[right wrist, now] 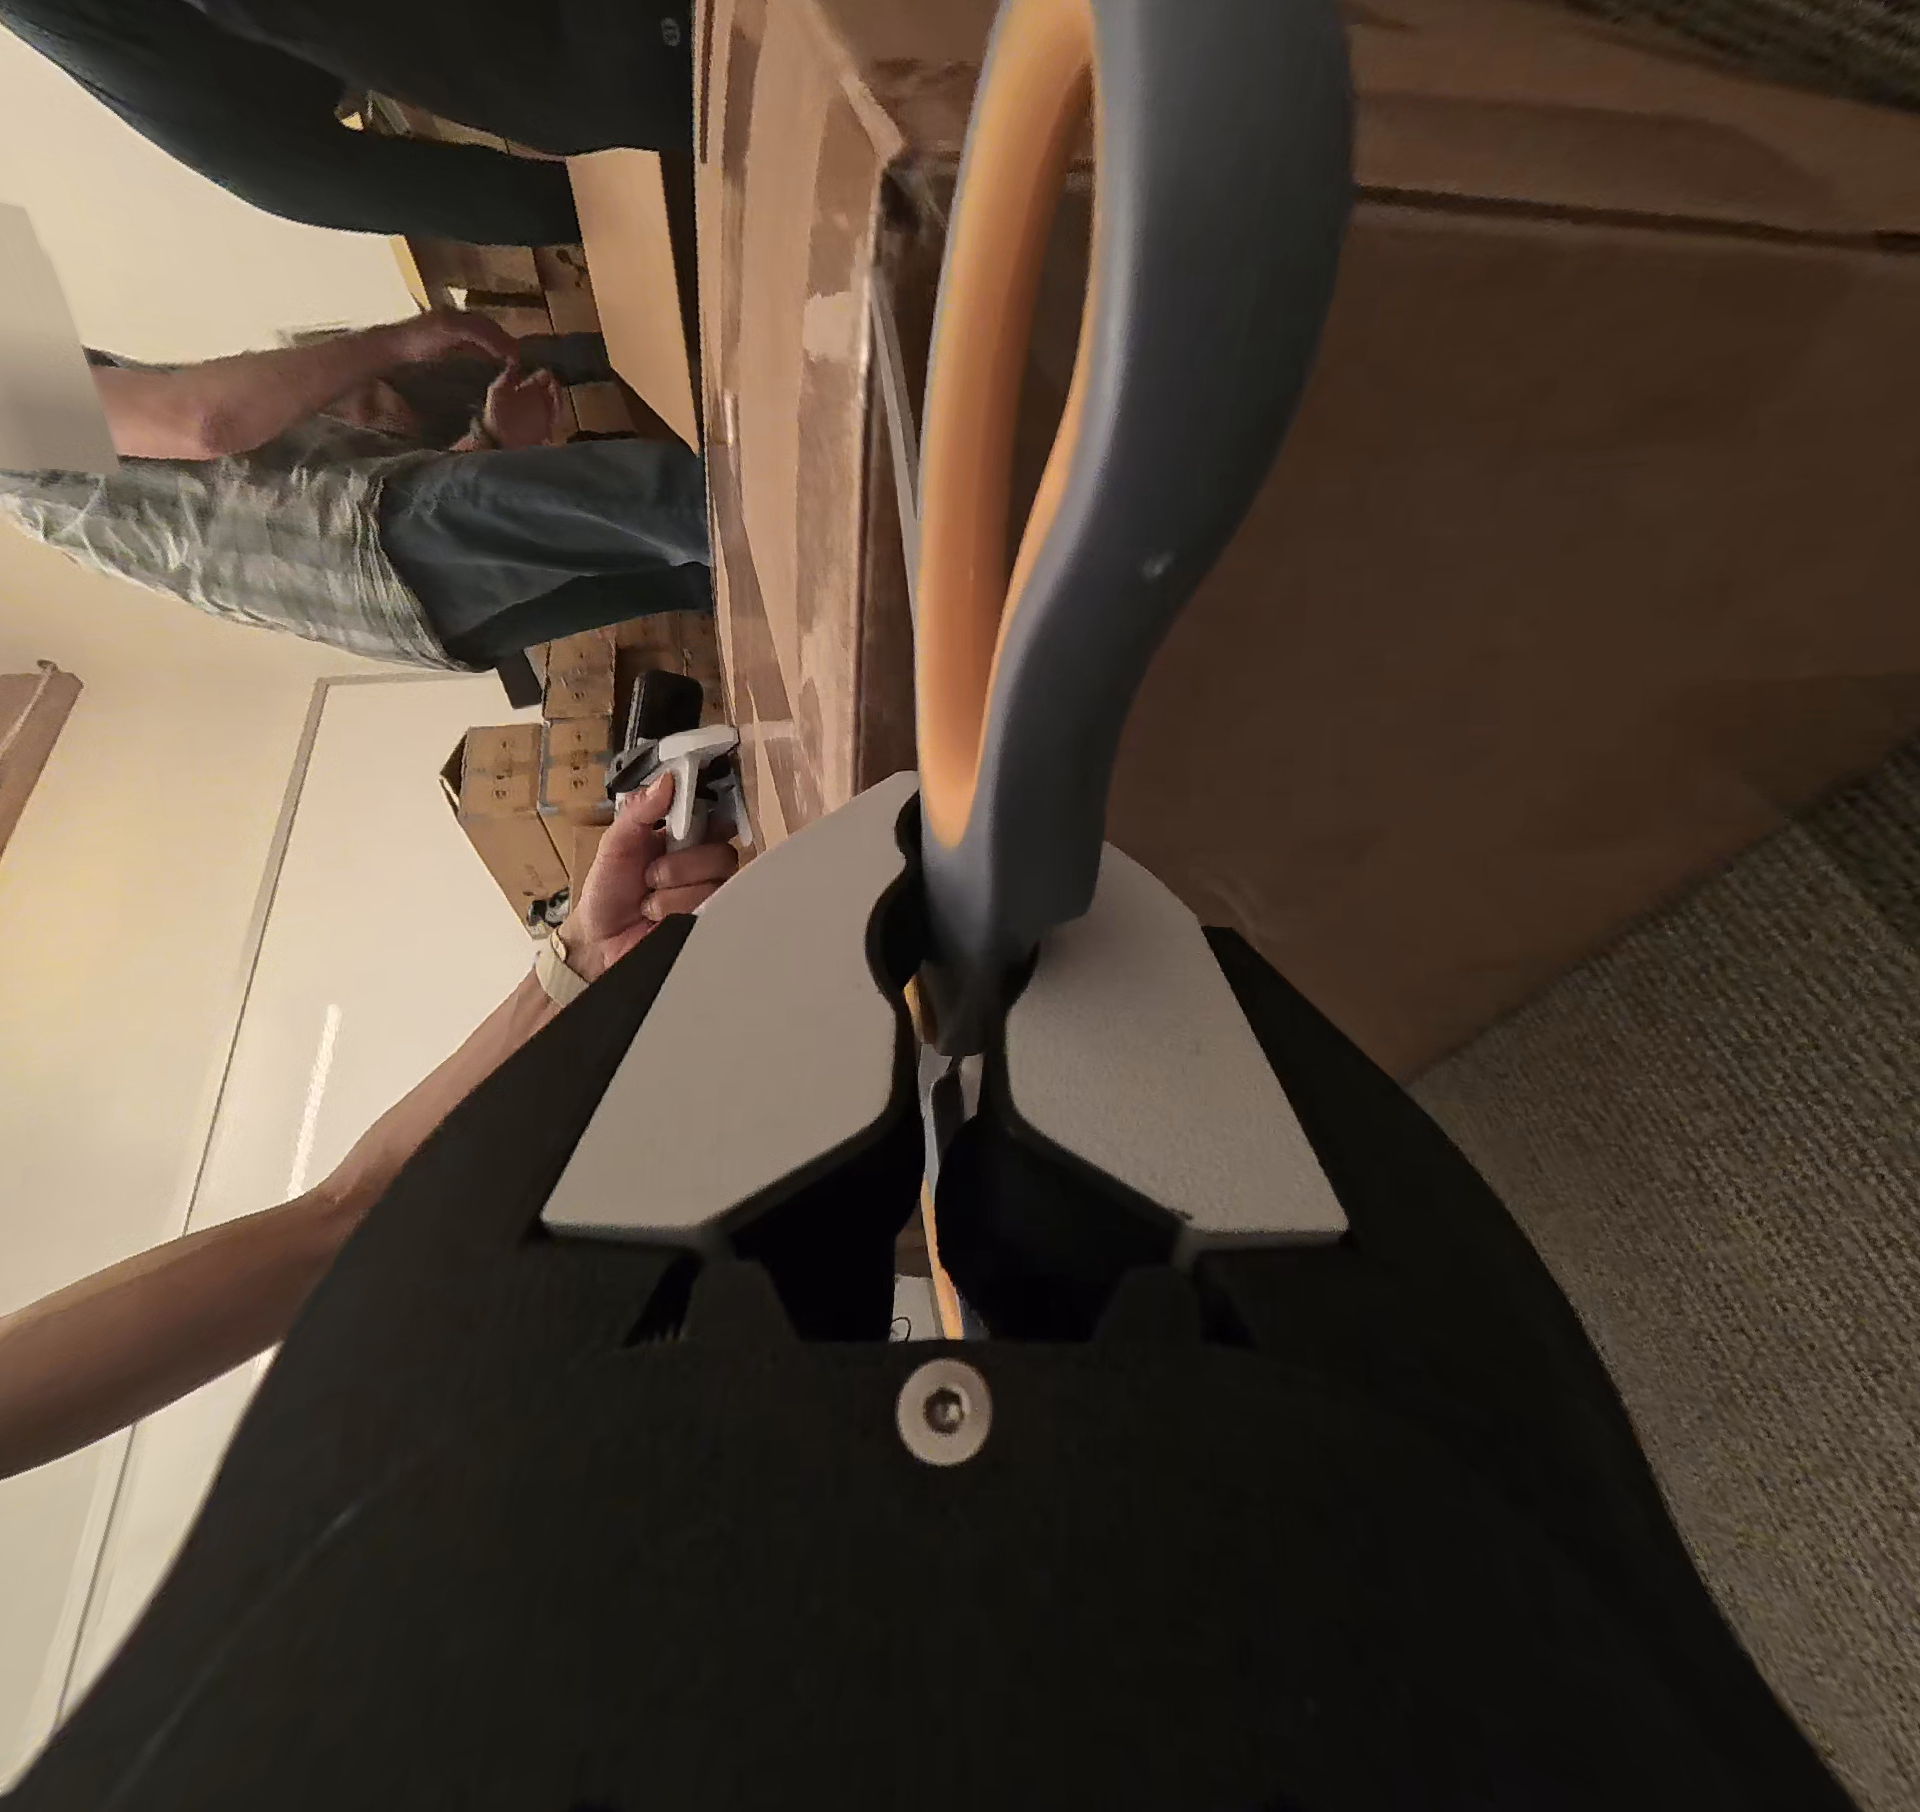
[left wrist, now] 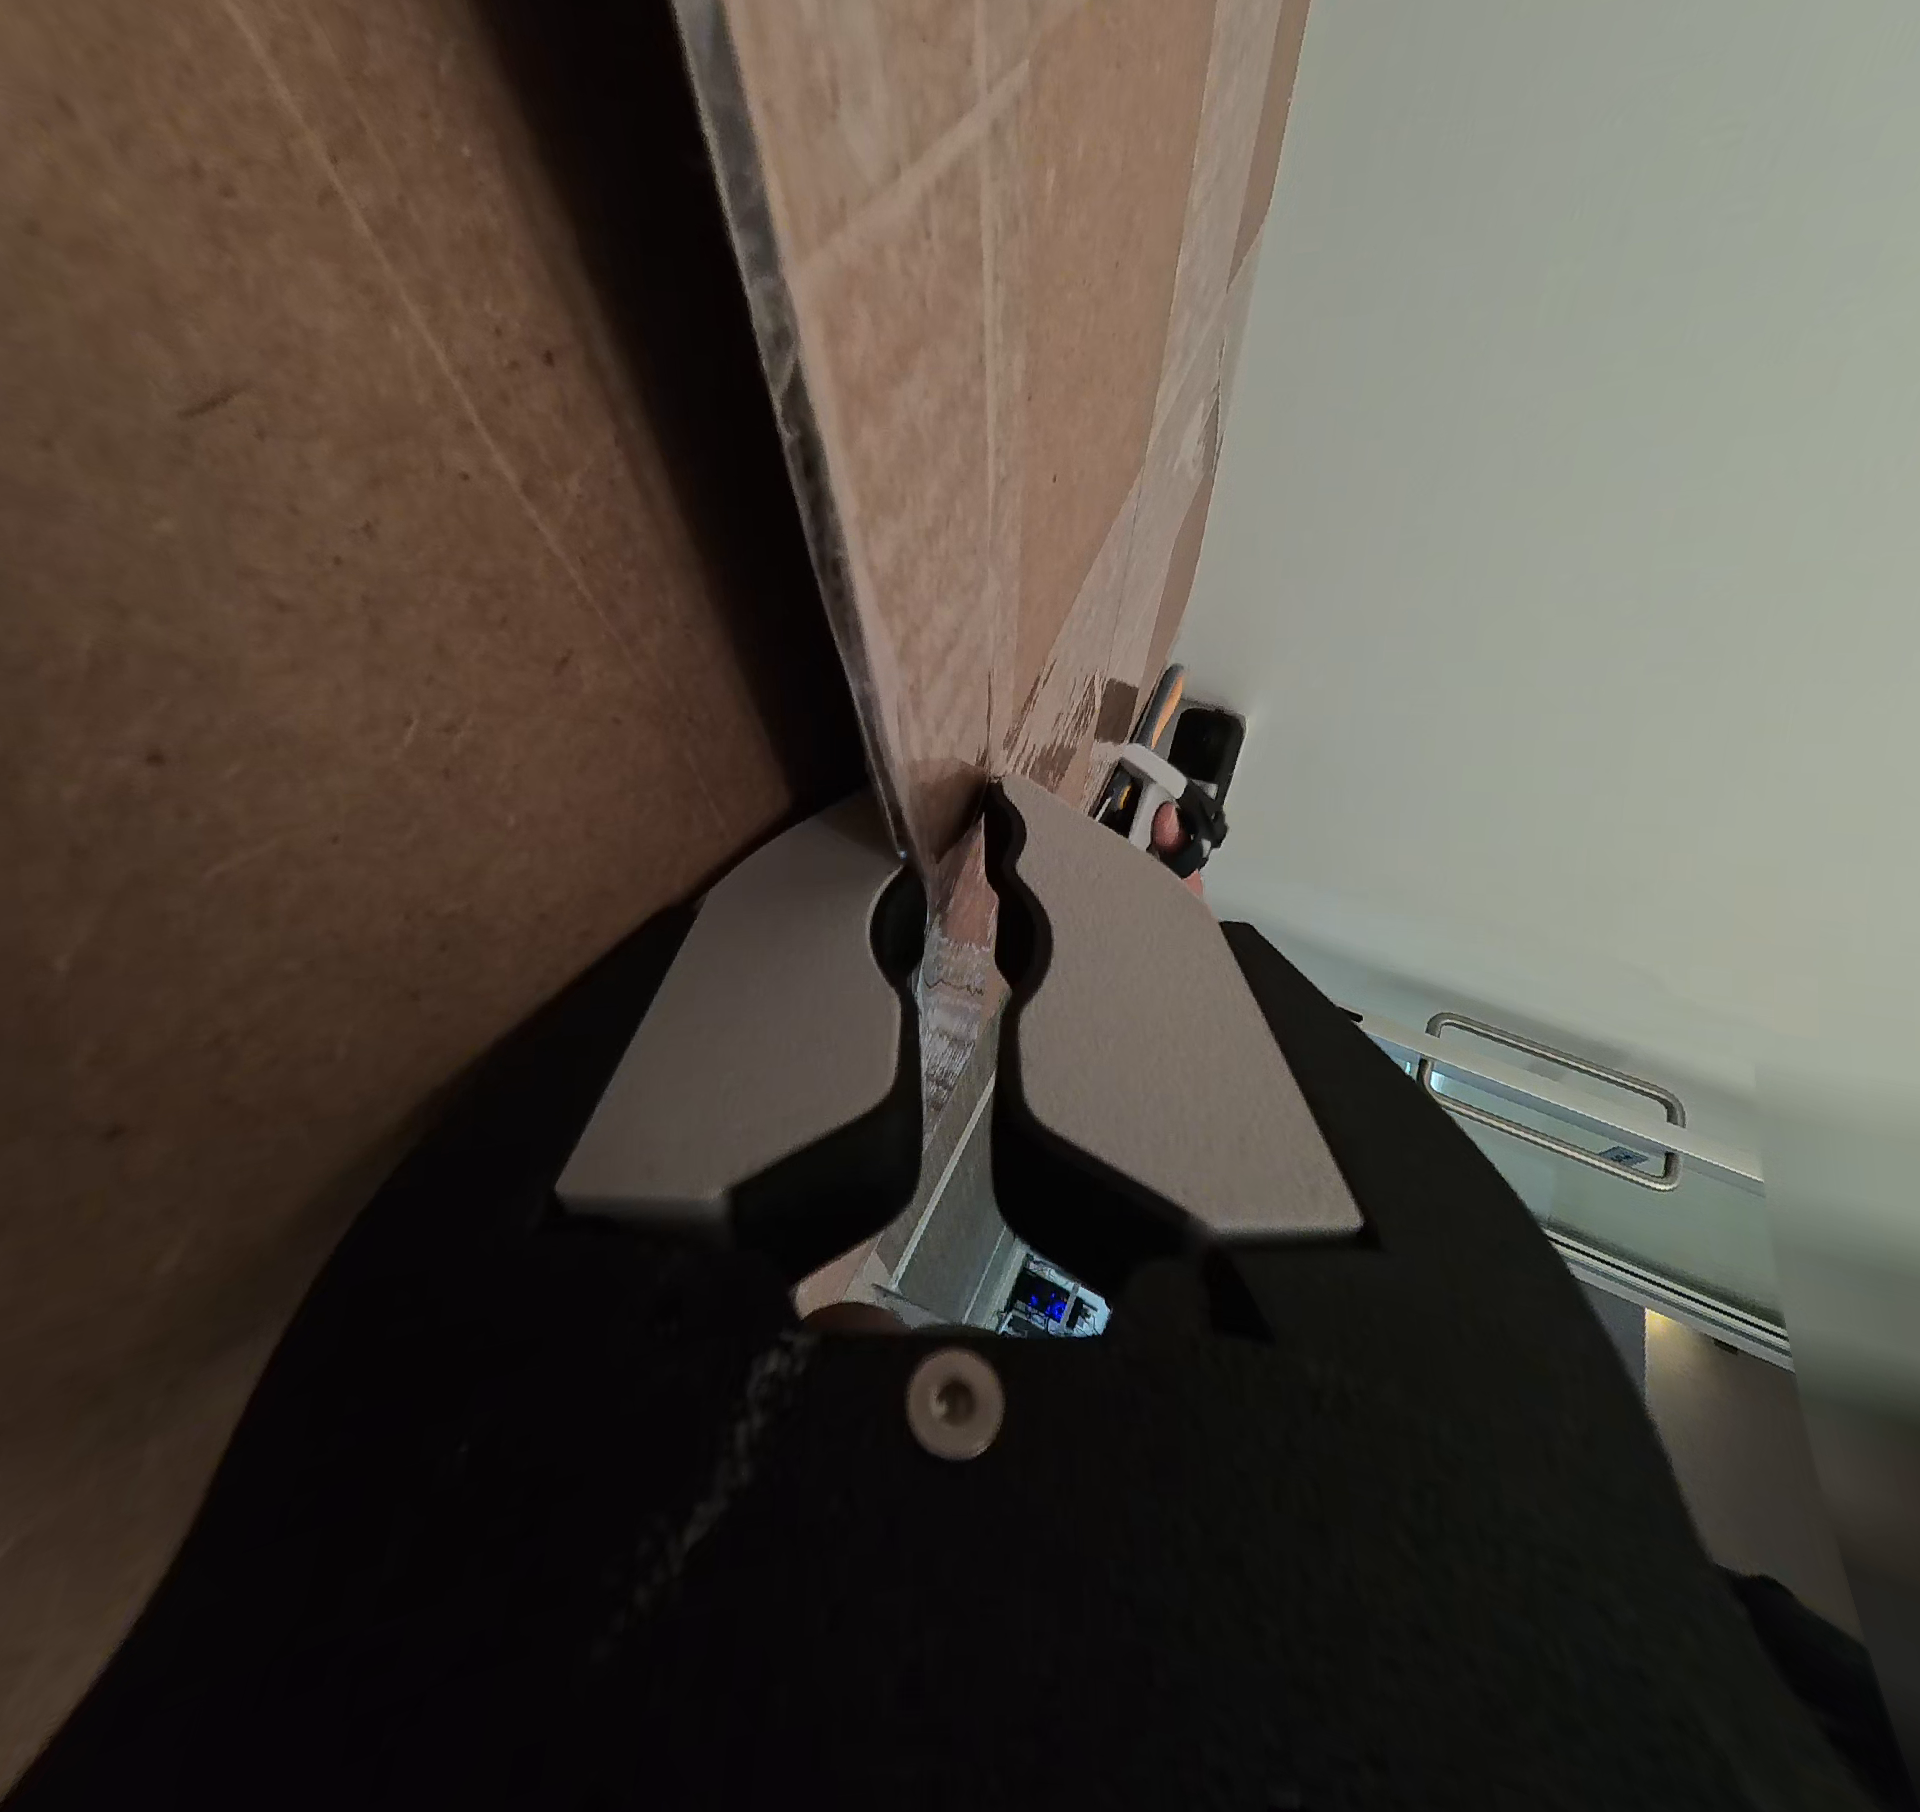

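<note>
Centre frame both views: my left gripper [left wrist: 961, 889] is clamped on a thin, floppy taped cardboard flap [left wrist: 997, 328], my right gripper [right wrist: 961, 889] clenched on the scissors' [right wrist: 1143, 328] rigid, slick handle loop, best pinched low.

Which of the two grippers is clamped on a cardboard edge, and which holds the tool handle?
The left gripper pinches the thin edge of a cardboard flap. The right gripper is shut on a grey and orange looped handle, apparently scissors.
</note>
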